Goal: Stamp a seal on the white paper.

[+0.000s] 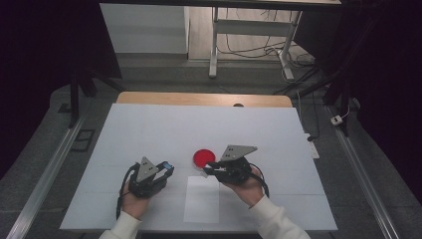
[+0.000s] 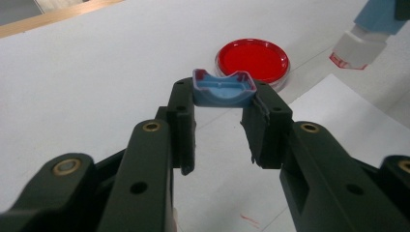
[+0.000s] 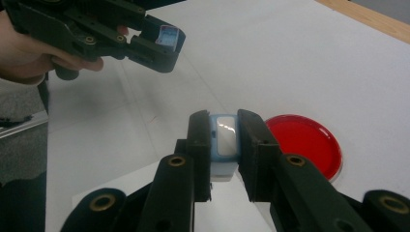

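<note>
Both tongs are clamped on parts: your left gripper (image 2: pixel 220 104) pinches a small blue cap (image 2: pixel 223 88) between its tips, hollow side up in the left gripper view, and your right gripper (image 3: pixel 225 145) squeezes a blue-and-white tube (image 3: pixel 224 145) between its pads. In the high view the left gripper (image 1: pixel 166 168) sits low left of centre over the white table (image 1: pixel 149 129), and the right gripper (image 1: pixel 209 170) sits just right of it, jaws pointing left toward the other. Between and just beyond them lies a round red dish (image 1: pixel 204 158) with a clear rim, flat on the table. A white sheet (image 1: pixel 201 201) lies near the table's front edge, below the tube's white end. In the right gripper view the cap (image 3: pixel 167 35) shows at the upper left, well apart from the tube, and the dish (image 3: pixel 304 142) lies just right of the jaws.
</note>
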`<state>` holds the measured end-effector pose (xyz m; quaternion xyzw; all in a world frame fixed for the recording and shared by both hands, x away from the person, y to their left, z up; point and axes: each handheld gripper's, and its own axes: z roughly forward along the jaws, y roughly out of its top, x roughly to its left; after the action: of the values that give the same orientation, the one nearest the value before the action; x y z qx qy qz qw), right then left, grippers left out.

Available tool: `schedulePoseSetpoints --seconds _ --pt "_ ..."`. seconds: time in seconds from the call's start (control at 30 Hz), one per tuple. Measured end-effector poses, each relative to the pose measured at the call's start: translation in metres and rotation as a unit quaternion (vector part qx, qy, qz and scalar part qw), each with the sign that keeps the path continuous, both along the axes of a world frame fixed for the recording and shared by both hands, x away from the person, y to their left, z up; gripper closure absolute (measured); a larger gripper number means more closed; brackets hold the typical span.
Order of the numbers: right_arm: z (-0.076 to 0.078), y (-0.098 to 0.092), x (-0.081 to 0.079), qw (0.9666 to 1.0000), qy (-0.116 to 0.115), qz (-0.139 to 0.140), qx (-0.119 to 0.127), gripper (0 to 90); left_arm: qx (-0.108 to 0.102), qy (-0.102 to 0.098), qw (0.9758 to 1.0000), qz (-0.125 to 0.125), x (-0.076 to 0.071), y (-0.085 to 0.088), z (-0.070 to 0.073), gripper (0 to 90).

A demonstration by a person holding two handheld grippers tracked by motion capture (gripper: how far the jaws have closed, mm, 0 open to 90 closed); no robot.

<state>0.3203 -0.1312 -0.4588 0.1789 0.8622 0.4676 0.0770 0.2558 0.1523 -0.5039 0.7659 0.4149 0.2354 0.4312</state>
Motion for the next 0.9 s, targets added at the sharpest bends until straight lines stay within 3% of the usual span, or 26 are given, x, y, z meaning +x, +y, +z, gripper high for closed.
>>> schedulePoseSetpoints --seconds 0.5,0.73,0.9 --pt "-0.006 0.0 -0.014 0.9999 0.002 0.015 -0.008 75.1 -0.001 0.001 1.0 -0.002 0.0 0.0 0.0 65.8" --pt "-0.013 0.006 -0.021 0.999 0.001 0.032 -0.032 75.1 0.0 0.003 1.0 -0.003 0.0 0.0 -0.001 65.8" --pt "-0.015 0.008 -0.025 0.9986 0.002 0.039 -0.036 75.1 0.0 0.002 1.0 -0.001 0.0 0.0 0.0 65.8"
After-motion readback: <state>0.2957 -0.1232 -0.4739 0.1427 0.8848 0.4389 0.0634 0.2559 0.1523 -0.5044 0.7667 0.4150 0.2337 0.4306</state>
